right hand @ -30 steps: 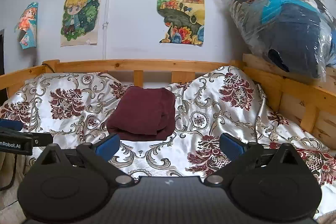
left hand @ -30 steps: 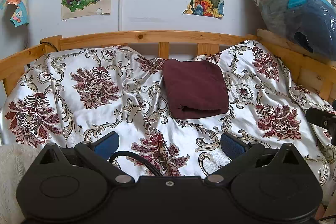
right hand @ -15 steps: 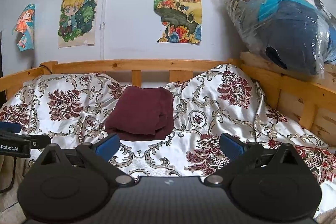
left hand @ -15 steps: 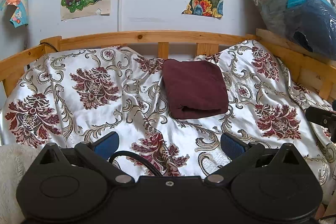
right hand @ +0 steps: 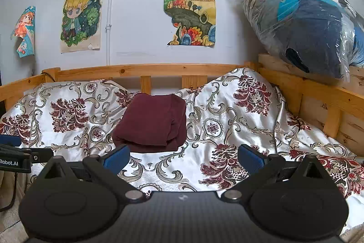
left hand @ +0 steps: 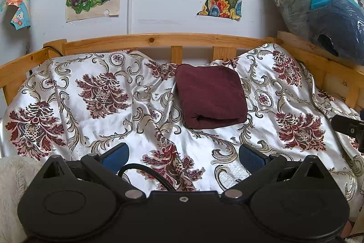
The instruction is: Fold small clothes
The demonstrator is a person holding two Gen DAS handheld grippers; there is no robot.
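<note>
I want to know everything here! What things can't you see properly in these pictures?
- Maroon garment: folded, so its type is hidden, both views.
- Left gripper: right wrist view's edge cuts it off.
- Right gripper: left wrist view shows only a tip.
- Plastic bag: crinkled wrap blurs the contents.

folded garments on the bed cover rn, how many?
1: the maroon folded garment lies mid-bed on the floral cover, near the headboard rail. Nothing else folded shows; folds in the cover could hide more.

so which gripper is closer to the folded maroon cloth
Right. The right gripper sits just short of the maroon cloth, its left fingertip at the cloth's near edge; the left gripper hangs back, bedspread showing between them.
</note>
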